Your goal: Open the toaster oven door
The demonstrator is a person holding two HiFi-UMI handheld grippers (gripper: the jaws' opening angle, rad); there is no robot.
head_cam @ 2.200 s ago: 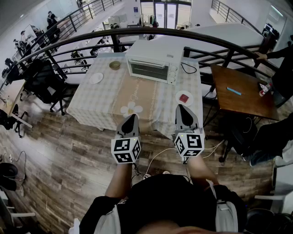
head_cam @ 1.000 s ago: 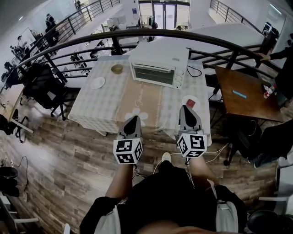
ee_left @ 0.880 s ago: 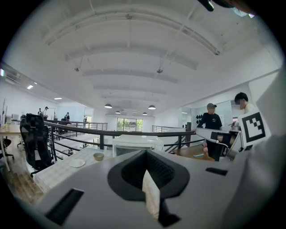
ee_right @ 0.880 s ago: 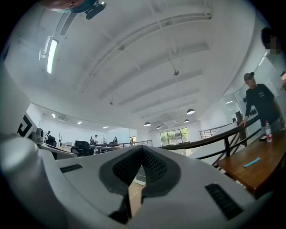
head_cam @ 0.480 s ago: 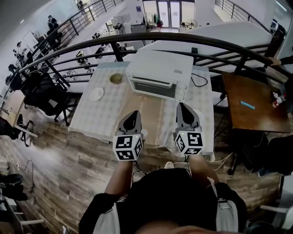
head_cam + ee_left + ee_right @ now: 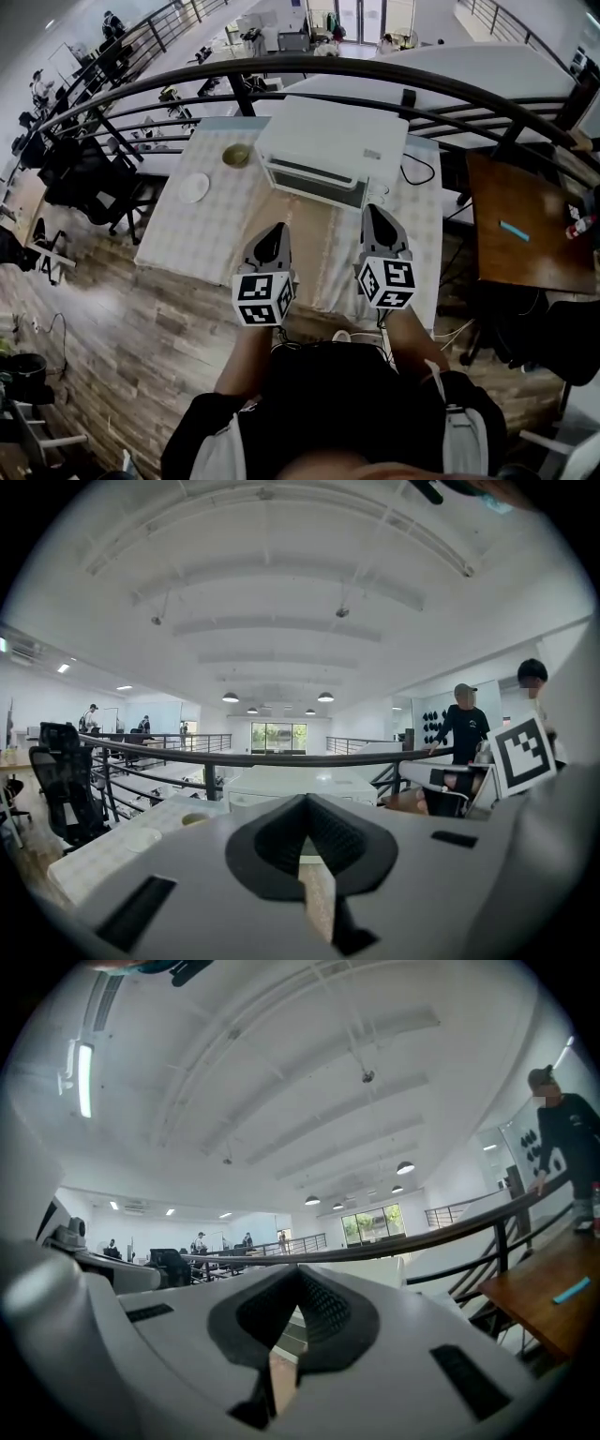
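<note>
Presently the toaster oven [image 6: 333, 145] stands at the far edge of the bench [image 6: 187, 234], against the railing [image 6: 141, 89], its front facing the person. Its door [image 6: 314, 178] is shut, the glass panel flush with the white body. The handle is too small to make out from the head view.

Both tools hang short of the appliance, above the near part of the bench and well apart from the door. The left hand-held gripper [image 6: 276, 230] points toward the oven's left half; its own view shows the ribbed pads closed together with nothing between them. The right hand-held gripper [image 6: 376, 212] sits nearer the oven's right corner. Its jaws are likewise closed and empty.

A small bowl [image 6: 235, 155] lies just left of the oven and a white plate [image 6: 194, 187] nearer the bench's left edge. A dark cord [image 6: 417, 169] trails from the oven's right side. A brown table [image 6: 525, 244] stands apart to the right.

Assessment: the approach step is in hand; no contact with the door has been made. The next move would call for one tool to advance to the door's upper edge. It would then need to part its jaws for the handle, or hook over it, and draw outward and down along the hinge arc.
</note>
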